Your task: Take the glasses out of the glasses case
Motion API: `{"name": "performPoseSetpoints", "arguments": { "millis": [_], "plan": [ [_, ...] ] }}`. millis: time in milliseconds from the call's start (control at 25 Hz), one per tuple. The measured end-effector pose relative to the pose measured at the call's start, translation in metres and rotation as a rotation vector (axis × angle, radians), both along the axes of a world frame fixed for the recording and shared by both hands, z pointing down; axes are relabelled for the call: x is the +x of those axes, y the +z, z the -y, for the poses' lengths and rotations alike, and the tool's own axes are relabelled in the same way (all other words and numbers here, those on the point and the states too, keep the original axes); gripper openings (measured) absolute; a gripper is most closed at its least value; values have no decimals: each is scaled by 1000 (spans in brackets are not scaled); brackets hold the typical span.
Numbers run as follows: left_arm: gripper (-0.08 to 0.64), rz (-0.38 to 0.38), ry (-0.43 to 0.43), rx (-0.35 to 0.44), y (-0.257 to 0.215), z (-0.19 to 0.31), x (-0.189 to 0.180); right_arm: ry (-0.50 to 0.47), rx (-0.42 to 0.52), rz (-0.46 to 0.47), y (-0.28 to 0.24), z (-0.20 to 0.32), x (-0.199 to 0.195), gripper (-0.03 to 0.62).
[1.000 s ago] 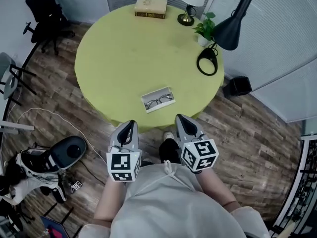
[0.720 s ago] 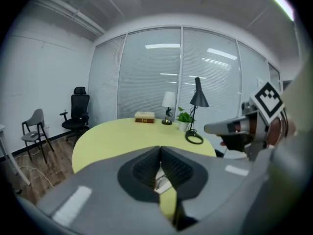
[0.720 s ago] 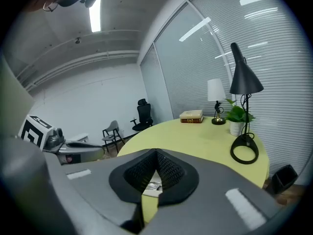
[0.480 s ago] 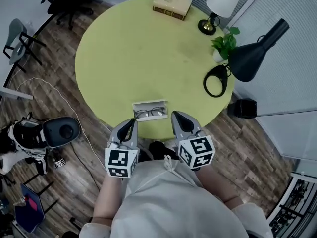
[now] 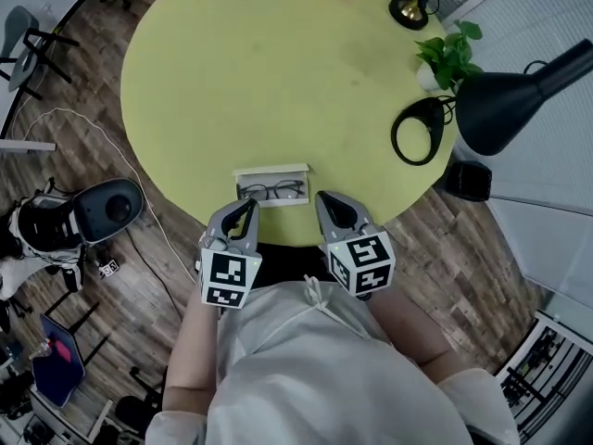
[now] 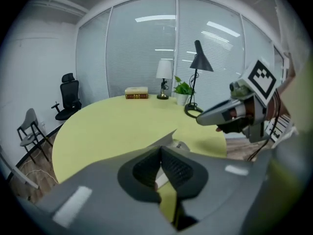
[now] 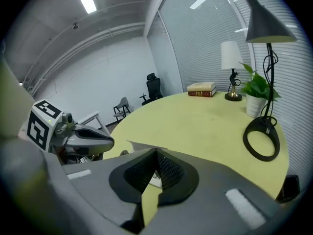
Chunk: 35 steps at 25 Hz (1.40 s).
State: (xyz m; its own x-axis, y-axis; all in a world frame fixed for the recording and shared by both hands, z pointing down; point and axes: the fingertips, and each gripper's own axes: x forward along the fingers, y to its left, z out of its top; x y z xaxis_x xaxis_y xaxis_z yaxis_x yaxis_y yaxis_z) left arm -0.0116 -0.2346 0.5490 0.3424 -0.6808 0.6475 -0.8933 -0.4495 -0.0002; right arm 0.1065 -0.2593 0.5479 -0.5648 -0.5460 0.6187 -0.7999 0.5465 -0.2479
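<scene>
The glasses [image 5: 271, 191] lie inside the open glasses case [image 5: 271, 171], which sits on the yellow desk [image 5: 278, 72] close to its near edge. Nothing touches them, and they rest flat in the pale lining. What has changed over the last second is the distance. The two tools were held back over the floor, well short of the desk, and the case now sits just ahead of their tips. The left tool [image 5: 246, 209] is at its near left corner and the right tool [image 5: 326, 200] is at its near right corner. The case itself has not shifted on the desk (the whole view has swung closer, so the person has stepped in). Both gripper views show the jaws pressed together with nothing between them, and an edge of the case peeps over the closed tips in each. I take it the approach is nearly over and the lifting has not begun. A tool will likely have to spread before it can close on the thin frame, and the other may be needed to steady the case. The black lamp [image 5: 505, 109] and plant [image 5: 447, 54] stand well apart at the far right.
</scene>
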Motion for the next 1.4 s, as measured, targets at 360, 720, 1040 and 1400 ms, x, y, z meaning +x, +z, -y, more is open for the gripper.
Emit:
{"name": "performPoseSetpoints", "arguments": {
  "millis": [360,720,1040,1400],
  "plan": [
    [73,182,252,-166,54,15,12,-48,-96,-42,38,1,-7,0],
    [110,289,494,-314,84,14,33,-33,-125,-23,49,2,-13,0],
    [67,360,563,-352,93,18,35,-6,-146,-7,50,-8,-4,0],
    [37,428,644,-314,99,18,35,16,-143,-12,49,-11,5,0]
  ]
}}
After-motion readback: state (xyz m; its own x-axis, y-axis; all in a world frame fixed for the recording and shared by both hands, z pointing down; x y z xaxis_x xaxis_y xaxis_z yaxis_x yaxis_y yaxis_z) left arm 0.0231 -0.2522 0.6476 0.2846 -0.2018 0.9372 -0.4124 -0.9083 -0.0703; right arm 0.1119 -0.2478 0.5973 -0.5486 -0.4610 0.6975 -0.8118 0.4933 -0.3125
